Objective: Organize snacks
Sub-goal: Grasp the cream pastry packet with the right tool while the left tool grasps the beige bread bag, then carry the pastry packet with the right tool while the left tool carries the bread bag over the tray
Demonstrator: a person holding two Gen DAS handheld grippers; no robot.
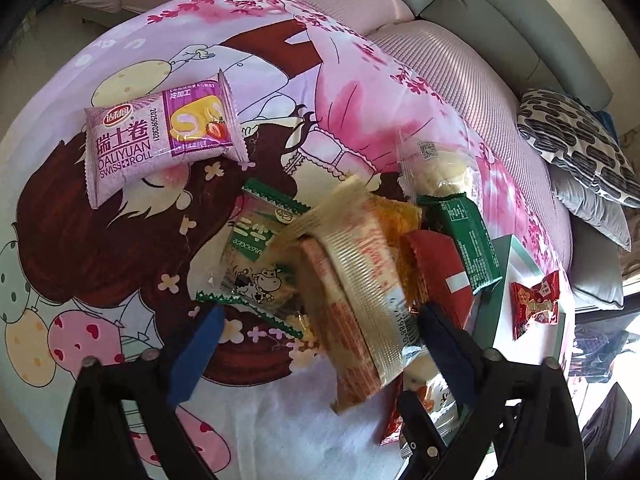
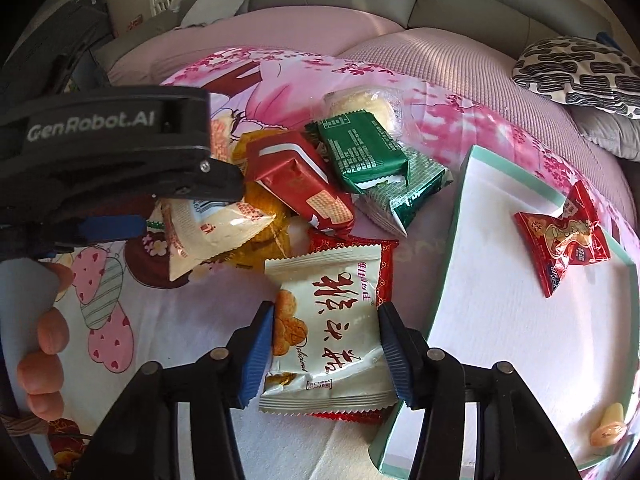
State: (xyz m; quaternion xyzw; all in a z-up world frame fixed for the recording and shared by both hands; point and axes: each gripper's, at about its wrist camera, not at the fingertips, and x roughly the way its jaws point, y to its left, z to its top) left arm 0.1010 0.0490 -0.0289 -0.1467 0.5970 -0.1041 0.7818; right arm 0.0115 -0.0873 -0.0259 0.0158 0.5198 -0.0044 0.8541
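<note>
A heap of snack packets lies on a pink cartoon bedsheet [image 1: 120, 280]. My right gripper [image 2: 326, 310] is shut on a white-and-red rice cracker packet [image 2: 328, 320], its blue pads pressing both sides. My left gripper [image 1: 322, 312] stands open over a cream wafer packet [image 1: 356, 280]. That packet lies against the right finger and apart from the left one. Beside the wafer packet lie a green cow-print packet [image 1: 256, 264], a red packet [image 2: 296, 184], a green packet [image 2: 360, 148] and a bun in clear wrap [image 2: 368, 100]. A purple Swiss roll packet [image 1: 160, 136] lies alone at the far left.
A white tray with a teal rim [image 2: 520, 340] sits right of the heap; on it lie a red candy packet [image 2: 564, 236] and a small wrapped sweet [image 2: 610, 428]. A patterned pillow [image 2: 580, 72] and a grey sofa [image 2: 440, 0] lie behind. A person's fingers [image 2: 48, 332] show at left.
</note>
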